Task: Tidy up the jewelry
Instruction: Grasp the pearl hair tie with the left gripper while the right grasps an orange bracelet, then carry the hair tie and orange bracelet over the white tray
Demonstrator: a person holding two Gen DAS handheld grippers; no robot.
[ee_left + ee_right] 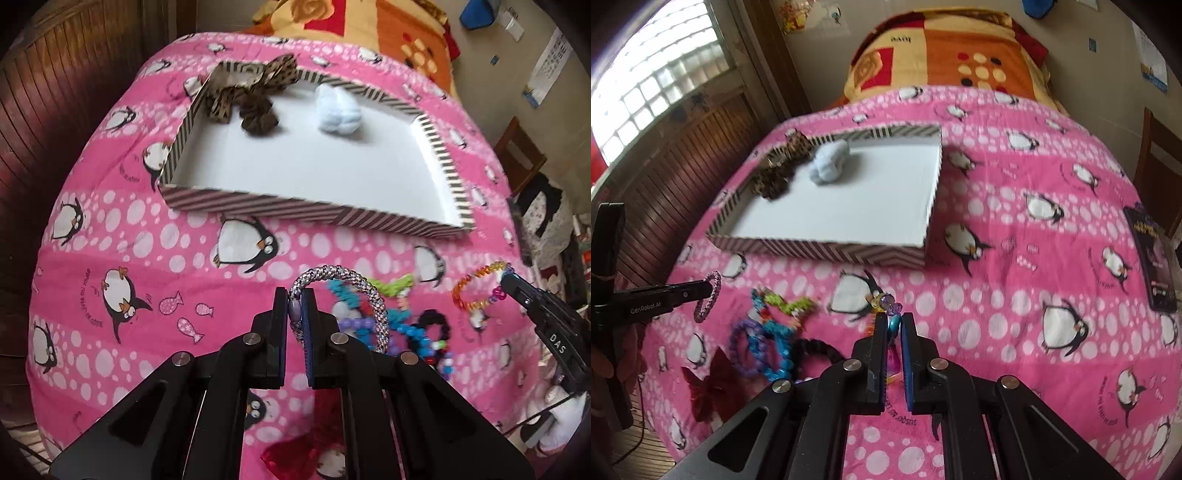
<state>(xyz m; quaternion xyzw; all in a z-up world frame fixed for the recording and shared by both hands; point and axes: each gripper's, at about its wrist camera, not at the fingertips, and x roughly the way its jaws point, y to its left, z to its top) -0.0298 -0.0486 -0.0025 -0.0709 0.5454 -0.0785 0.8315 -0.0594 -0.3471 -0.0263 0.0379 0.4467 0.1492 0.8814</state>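
My left gripper (295, 297) is shut on a silver-and-purple braided bracelet (373, 295), held just above the pink penguin bedspread (147, 258). My right gripper (894, 319) is shut on a rainbow beaded bracelet (886, 301) with purple beads, also lifted off the cover. In the left wrist view the right gripper (506, 279) shows at the right with that rainbow bracelet (476, 291) hanging from it. Between the two lies a heap of bracelets (413, 328) (768, 343). A striped tray (295, 208) (820, 252) beyond holds a leopard scrunchie (255, 96) and a fluffy blue scrunchie (340, 110).
A red bow (709, 387) lies near the front left edge of the bed. A dark booklet (1152, 258) rests at the right edge. An orange blanket (960, 51) is piled behind the tray. Wooden panelling (683, 155) runs along the left side.
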